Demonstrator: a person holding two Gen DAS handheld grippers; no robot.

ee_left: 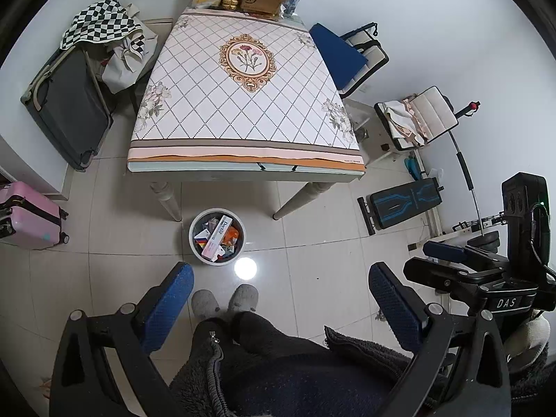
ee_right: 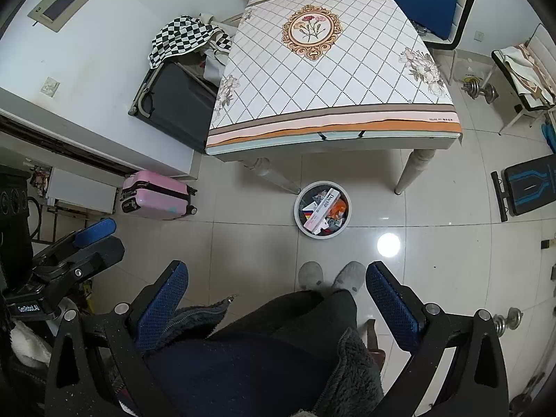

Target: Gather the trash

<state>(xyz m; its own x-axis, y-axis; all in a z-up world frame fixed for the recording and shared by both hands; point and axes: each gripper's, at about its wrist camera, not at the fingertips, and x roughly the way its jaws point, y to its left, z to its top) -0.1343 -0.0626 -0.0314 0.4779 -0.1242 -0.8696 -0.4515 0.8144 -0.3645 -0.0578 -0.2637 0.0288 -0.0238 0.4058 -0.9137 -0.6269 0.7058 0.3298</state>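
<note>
On tiled floor (ee_left: 312,236) before clothed table (ee_left: 243,104): full bin (ee_left: 217,235); both grippers' jaws spread, w/ nothing held.

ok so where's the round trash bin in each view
Left wrist: the round white trash bin sits lower centre-left, on the floor tiles before the table's near edge.
Right wrist: the bin sits right of centre, between the table legs.
Shared landmark: the pink suitcase, left of the bin in both.
</note>
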